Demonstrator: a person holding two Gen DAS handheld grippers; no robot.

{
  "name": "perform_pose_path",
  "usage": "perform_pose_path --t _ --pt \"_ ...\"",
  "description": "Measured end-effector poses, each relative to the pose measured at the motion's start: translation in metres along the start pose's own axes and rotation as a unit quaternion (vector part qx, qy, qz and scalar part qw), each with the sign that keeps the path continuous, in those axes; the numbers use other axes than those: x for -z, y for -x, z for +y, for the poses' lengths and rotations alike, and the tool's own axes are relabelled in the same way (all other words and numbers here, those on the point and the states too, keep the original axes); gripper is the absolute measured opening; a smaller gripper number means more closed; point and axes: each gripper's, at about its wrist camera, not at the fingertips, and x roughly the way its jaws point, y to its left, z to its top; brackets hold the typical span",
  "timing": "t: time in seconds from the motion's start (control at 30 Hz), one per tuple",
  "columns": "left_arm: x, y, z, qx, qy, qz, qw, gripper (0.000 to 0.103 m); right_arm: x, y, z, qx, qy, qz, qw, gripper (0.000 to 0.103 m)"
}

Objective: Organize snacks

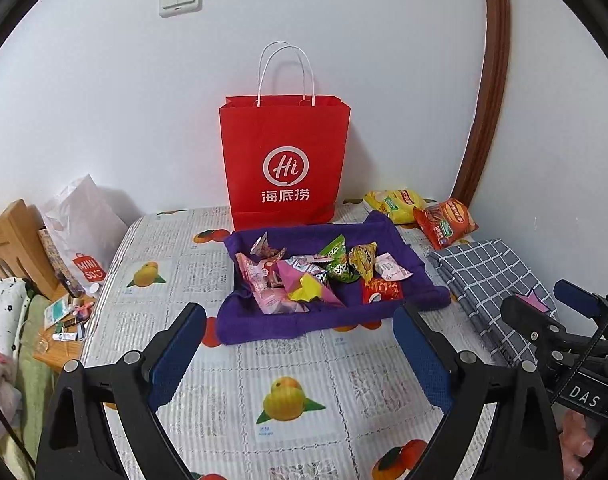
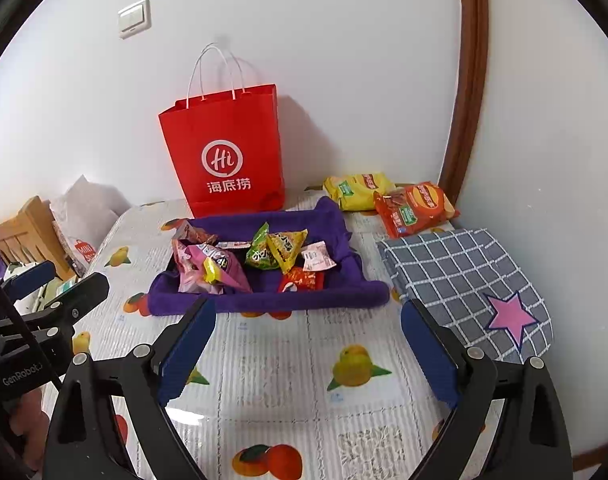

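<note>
While both grippers are hovering side by side above the near part of the bed (image 1: pixel 232 364), each is tilting forward and downward toward the purple tray (image 1: pixel 387 316), with nothing between its fingers. The left gripper (image 1: pixel 300 344) is holding its blue-padded jaws spread wide, and the right gripper (image 2: pixel 307 340) is doing the same, its jaws framing bare fruit-print sheet just short of the tray's near rim. From the left wrist view, the right gripper is showing at the right edge, with part of a hand (image 1: pixel 575 440) gripping its handle below. The snack packets (image 2: pixel 240 260) are lying heaped inside the tray, which is sitting toward the far edge of the bed, touching the foot of the red paper bag (image 2: pixel 224 152) standing upright against the wall. A yellow chip bag (image 2: pixel 355 190) and an orange chip bag (image 2: pixel 415 208) are lying in the far right corner, beyond a folded checked cloth (image 2: pixel 455 276) resting along the right edge.
</note>
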Motion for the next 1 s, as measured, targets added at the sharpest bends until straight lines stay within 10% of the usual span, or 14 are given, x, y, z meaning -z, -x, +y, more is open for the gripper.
perform_pose_path --t 1.0 --pt "0.006 0.014 0.002 0.005 0.01 0.002 0.9999 0.095 0.011 0.011 0.007 0.001 -0.011 0.005 1.0 0.093"
